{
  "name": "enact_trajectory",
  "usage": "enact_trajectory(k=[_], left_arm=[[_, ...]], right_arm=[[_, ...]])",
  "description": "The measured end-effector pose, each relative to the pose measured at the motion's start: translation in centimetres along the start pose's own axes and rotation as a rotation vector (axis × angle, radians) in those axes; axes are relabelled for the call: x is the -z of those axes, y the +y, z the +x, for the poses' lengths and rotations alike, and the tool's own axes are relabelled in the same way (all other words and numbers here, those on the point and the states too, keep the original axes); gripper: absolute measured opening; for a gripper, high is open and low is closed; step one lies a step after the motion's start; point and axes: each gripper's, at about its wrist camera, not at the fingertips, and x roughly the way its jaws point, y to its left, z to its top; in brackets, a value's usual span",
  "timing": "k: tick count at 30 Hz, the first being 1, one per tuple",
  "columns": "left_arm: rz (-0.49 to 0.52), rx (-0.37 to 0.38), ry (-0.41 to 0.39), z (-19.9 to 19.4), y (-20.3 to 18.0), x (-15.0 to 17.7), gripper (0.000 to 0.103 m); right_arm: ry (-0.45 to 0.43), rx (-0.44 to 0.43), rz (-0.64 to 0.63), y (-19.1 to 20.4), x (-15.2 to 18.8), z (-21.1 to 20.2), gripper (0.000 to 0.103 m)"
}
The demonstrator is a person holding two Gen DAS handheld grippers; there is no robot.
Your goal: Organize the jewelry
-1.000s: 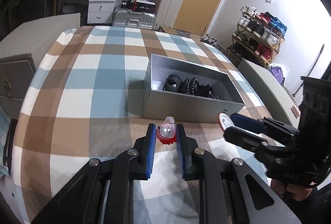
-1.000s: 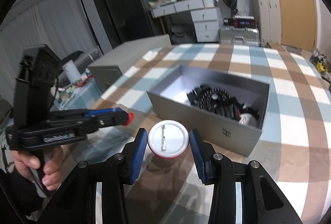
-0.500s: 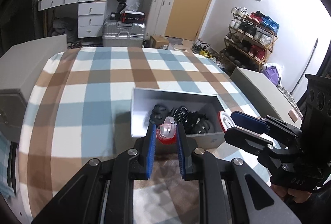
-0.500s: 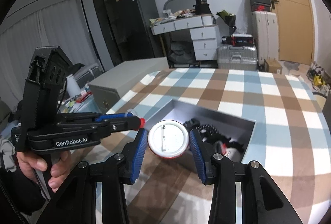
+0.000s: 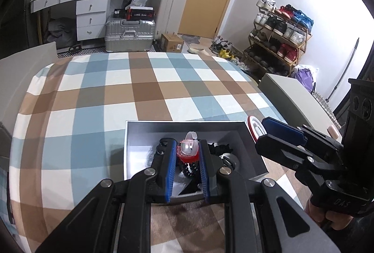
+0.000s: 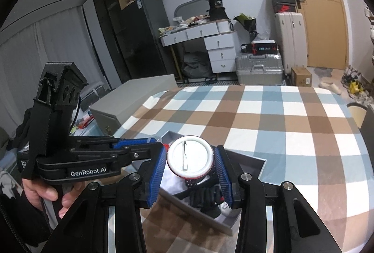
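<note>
**Ana:** Right, starting at the left: the left gripper [image 5: 187,155] is clenched on a small clear-and-red plastic trinket [image 5: 187,149], and it hangs directly over the open grey cardboard box [image 5: 136,147] on the blue, brown and white checked cloth [image 5: 93,98].

**Ben:** So the piece is above the box, not in it?

**Ana:** Yes, held clear of the tangle of black beaded jewellery [image 5: 219,150] lying on the box floor. A good release, by her reckoning, means lowering a little so the trinket lands on the bare grey floor at the near-left, not on the beads.

**Ben:** And further right?

**Ana:** The right gripper [image 6: 190,163] grasps a round white pin badge with a red rim [image 6: 190,159] by its edges, pin side facing the camera. It sits just above the box's near wall [image 6: 222,225], close beside the other tool.

**Ben:** Both at once could collide.

**Ana:** That is the risk. The two sets of fingers nearly touch, so one hand should let go first and draw away before the other opens. The badge is flat, so tipping it level before opening would probably stop it rolling on its rim.

**Ben:** Any other jewellery waiting on the cloth?

**Ana:** None shows in either view.
</note>
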Motion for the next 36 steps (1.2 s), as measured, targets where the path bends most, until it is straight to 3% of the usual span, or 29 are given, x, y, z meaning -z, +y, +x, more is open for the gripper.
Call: enact_trajectory(k=[28,33,36], left_arm=[[-0.011,0.030,0.081,3.7,0.2,-0.5,0.015],[-0.015,0.039,0.075,3.3,0.3,-0.3,0.038],[-0.015,0.030,0.057,2.7,0.4,-0.3,0.038]], right_arm=[[0.080,0.026,0.075,-3.5,1.0,3.3,0.044],[0.047,0.022,0.099,-3.9,1.1,2.4,0.052],[0.023,0.028,0.104,-4.0,1.1,1.7,0.052]])
